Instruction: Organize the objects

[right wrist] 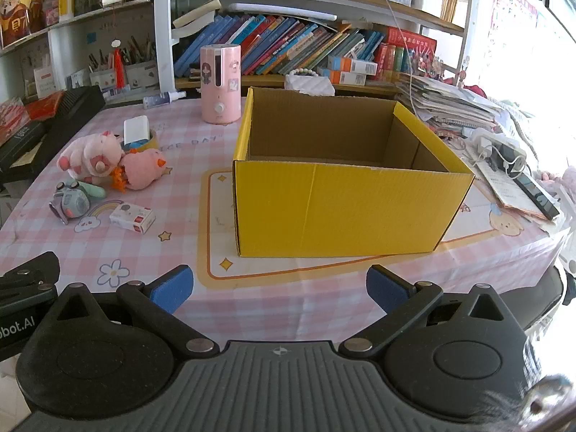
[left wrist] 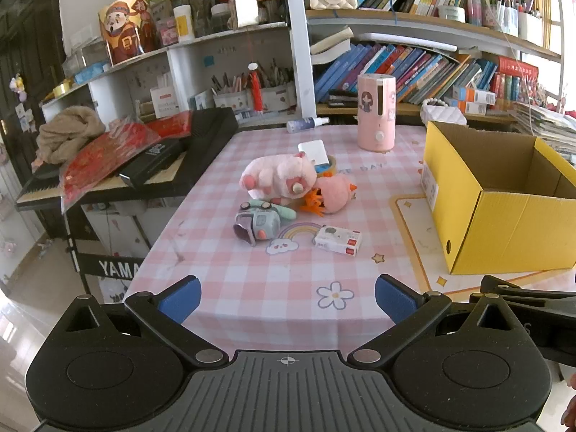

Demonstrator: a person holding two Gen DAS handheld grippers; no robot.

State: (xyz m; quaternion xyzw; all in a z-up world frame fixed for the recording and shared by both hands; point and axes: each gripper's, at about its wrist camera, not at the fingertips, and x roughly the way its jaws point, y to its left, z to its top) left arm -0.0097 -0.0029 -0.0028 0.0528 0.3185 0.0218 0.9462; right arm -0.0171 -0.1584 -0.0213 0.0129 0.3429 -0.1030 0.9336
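Observation:
A pile of small things lies mid-table: a pink plush pig (left wrist: 277, 176) (right wrist: 90, 156), a pink plush chick (left wrist: 333, 189) (right wrist: 140, 169), a grey-blue toy (left wrist: 257, 223) (right wrist: 72, 201), a small white-and-red box (left wrist: 338, 239) (right wrist: 132, 217) and a tape roll holding a white block (left wrist: 318, 154) (right wrist: 138, 133). An open, empty yellow cardboard box (left wrist: 504, 212) (right wrist: 338, 194) stands to their right. My left gripper (left wrist: 288, 297) is open and empty near the table's front edge, short of the pile. My right gripper (right wrist: 279, 286) is open and empty in front of the box.
A pink cylindrical humidifier (left wrist: 376, 111) (right wrist: 220, 82) and a spray bottle (left wrist: 307, 124) stand at the back. A black keyboard (left wrist: 144, 165) with red bags lies off the table's left. Papers, a phone and chargers (right wrist: 511, 165) lie right. Bookshelves rise behind.

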